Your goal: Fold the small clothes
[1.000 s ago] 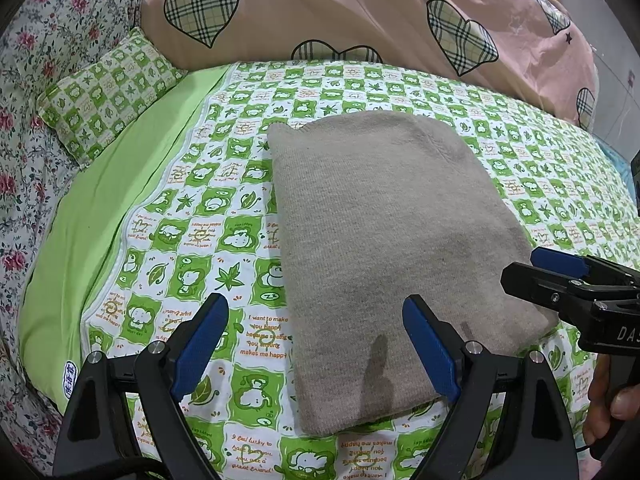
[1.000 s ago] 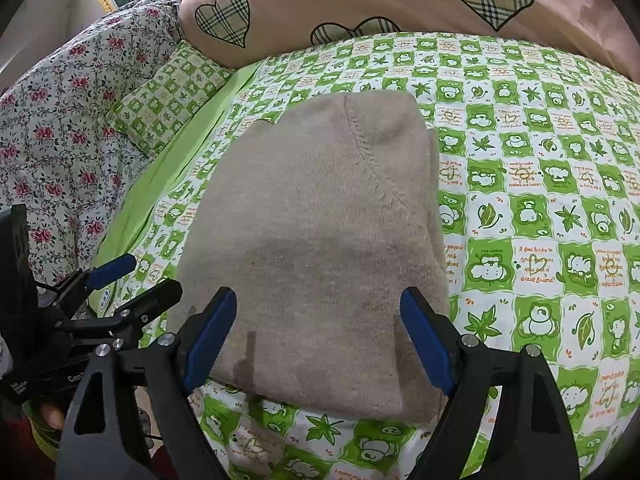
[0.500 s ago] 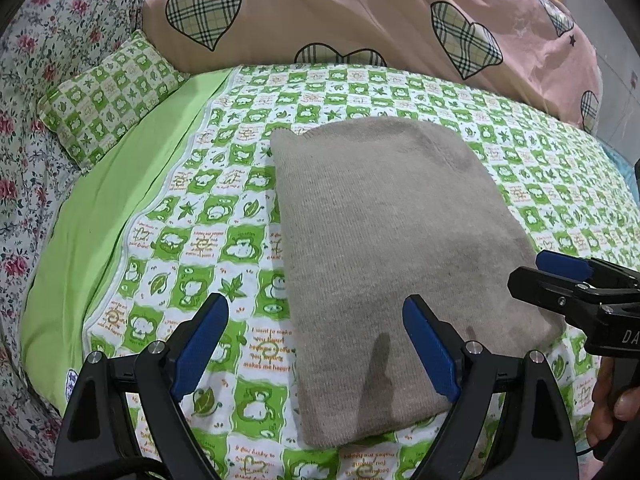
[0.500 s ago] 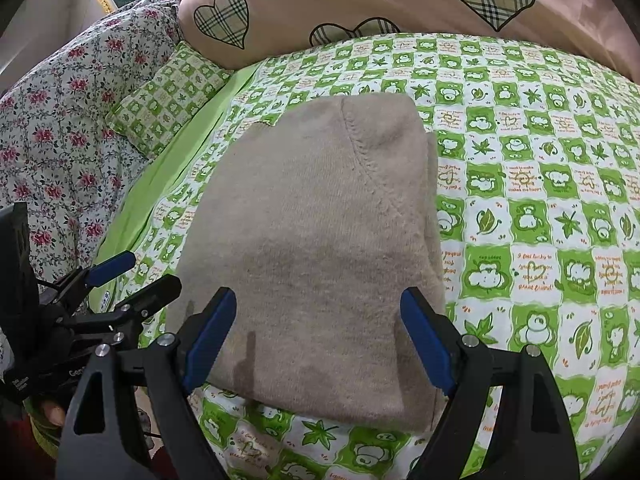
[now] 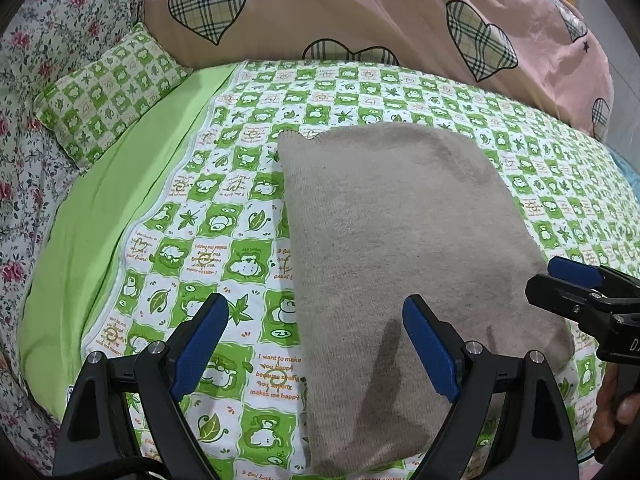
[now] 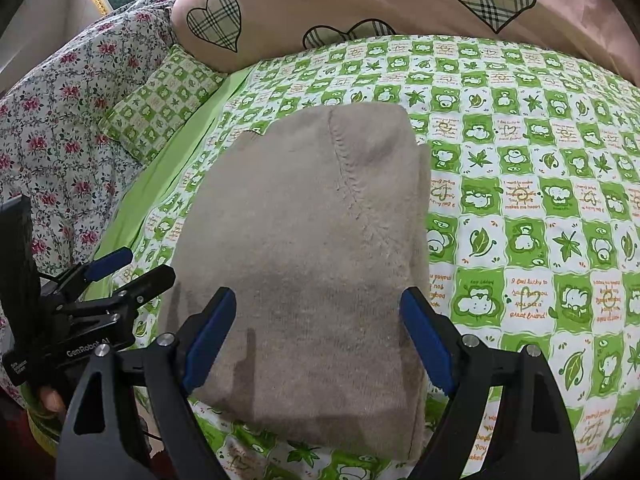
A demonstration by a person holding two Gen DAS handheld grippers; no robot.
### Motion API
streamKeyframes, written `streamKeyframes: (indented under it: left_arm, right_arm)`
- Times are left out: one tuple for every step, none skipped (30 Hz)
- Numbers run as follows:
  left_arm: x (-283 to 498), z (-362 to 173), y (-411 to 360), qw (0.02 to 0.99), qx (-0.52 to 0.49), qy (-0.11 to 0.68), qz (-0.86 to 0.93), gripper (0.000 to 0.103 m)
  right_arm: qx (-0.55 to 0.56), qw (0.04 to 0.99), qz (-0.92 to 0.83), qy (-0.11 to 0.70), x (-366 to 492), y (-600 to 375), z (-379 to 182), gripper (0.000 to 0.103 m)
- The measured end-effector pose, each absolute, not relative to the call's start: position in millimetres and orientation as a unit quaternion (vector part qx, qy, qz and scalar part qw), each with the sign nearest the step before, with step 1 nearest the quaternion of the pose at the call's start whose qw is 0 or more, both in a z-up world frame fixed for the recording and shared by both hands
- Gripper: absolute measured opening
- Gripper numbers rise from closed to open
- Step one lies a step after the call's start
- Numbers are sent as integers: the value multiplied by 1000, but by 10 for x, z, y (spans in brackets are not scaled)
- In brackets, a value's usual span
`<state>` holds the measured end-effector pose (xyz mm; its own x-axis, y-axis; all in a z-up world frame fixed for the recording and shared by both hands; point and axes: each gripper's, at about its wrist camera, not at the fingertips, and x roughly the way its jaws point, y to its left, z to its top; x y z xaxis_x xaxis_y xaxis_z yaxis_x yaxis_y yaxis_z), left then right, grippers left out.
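A beige knit garment [image 5: 400,240] lies folded into a neat rectangle on the green-and-white checked bedspread [image 5: 224,208]. My left gripper [image 5: 316,344] hovers open above the garment's near left edge, nothing between its blue pads. In the right wrist view the same garment [image 6: 312,248] fills the middle, with my right gripper [image 6: 316,340] open over its near end and empty. Each gripper shows in the other's view: the right one [image 5: 568,280] at the garment's right corner, the left one [image 6: 120,272] at its left side.
A pink pillow with plaid hearts [image 5: 360,20] lies along the far side of the bed. A small green checked cushion [image 5: 108,96] and a floral quilt [image 5: 24,128] sit at the left. A hand [image 5: 612,412] grips the right tool's handle.
The left gripper has drifted slightly, so the garment sits a little lower and more to the right in its view. Both grippers stay open. The right gripper has barely moved.
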<state>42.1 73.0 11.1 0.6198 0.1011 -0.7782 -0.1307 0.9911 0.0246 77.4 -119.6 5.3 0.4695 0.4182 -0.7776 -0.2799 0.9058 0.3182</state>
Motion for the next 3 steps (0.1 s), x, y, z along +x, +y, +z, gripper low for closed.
streamKeyframes:
  left_arm:
    - [420, 107, 724, 899, -17, 432, 65, 89]
    - [419, 106, 721, 899, -17, 432, 65, 89]
    - [416, 100, 714, 899, -17, 433, 63, 89]
  right_arm:
    - [72, 854, 204, 473, 782, -1196, 52, 85]
    - [72, 854, 204, 473, 789, -1198, 51, 85]
    - [74, 854, 205, 473, 802, -1207, 52, 85]
